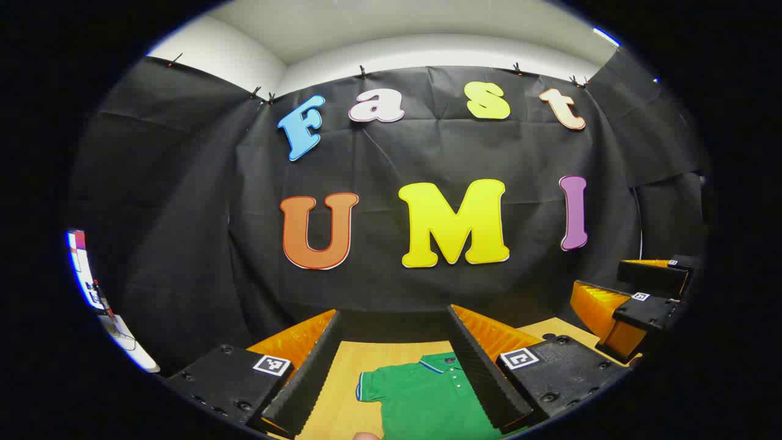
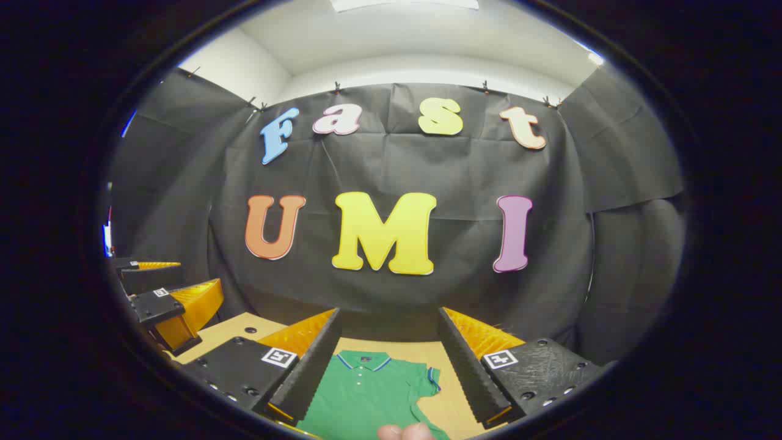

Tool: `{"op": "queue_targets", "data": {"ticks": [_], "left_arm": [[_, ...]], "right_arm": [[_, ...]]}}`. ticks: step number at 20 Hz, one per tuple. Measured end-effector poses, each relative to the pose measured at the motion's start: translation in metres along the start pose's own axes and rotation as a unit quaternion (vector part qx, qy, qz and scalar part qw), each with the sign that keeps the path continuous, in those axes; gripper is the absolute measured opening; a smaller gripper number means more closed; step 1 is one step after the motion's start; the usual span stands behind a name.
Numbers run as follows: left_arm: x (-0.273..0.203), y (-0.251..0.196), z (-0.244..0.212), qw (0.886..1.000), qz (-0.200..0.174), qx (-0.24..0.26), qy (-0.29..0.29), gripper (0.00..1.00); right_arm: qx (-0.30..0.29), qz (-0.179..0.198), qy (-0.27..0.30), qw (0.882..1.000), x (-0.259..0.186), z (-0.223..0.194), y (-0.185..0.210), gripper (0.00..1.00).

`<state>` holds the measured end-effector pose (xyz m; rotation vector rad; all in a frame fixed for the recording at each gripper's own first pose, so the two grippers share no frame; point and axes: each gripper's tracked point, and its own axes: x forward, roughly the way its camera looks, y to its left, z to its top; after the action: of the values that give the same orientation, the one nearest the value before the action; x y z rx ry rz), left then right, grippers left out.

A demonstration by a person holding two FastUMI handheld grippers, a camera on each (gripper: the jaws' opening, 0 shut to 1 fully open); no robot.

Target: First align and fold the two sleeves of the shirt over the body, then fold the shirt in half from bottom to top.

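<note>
A green polo shirt [image 1: 421, 397] lies flat on the wooden table [image 1: 342, 379], collar toward the booth wall. In the left gripper view one short sleeve [image 1: 368, 386] spreads out to the side. My left gripper [image 1: 394, 313] hangs open above the shirt's collar end, holding nothing. In the right gripper view the shirt [image 2: 366, 397] shows its collar [image 2: 364, 360] and other sleeve [image 2: 427, 379], also spread out. My right gripper [image 2: 388, 311] is open and empty above it. Each gripper shows off to the side in the other's view, the right gripper [image 1: 597, 275] and the left gripper [image 2: 200, 275], both open.
A person's fingertip [image 1: 366, 436] shows at the lower edge of the left gripper view, and fingertips [image 2: 406, 432] at the lower edge of the right gripper view. Black cloth wall stands close behind the table's far edge [image 2: 391, 341]. Bare wood [image 2: 455, 406] flanks the shirt.
</note>
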<state>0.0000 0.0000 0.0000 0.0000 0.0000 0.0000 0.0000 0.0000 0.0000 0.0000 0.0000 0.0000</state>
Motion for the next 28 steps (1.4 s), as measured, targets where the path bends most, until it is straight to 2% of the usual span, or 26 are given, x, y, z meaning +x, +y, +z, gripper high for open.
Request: {"op": "queue_targets", "data": {"ticks": [8, 21, 28], "left_arm": [[0.008, -0.007, 0.002, 1.000, -0.008, -0.001, 0.006, 1.00], [0.030, -0.012, -0.008, 1.000, -0.014, -0.001, 0.012, 1.00], [0.042, -0.023, -0.005, 1.000, -0.014, 0.000, 0.008, 1.00]], "right_arm": [[0.016, -0.014, 0.013, 1.000, 0.012, -0.003, -0.018, 0.96], [-0.002, -0.015, 0.020, 1.000, 0.031, -0.009, -0.027, 0.95], [-0.005, -0.019, 0.043, 0.999, 0.055, -0.029, -0.053, 0.95]]}}
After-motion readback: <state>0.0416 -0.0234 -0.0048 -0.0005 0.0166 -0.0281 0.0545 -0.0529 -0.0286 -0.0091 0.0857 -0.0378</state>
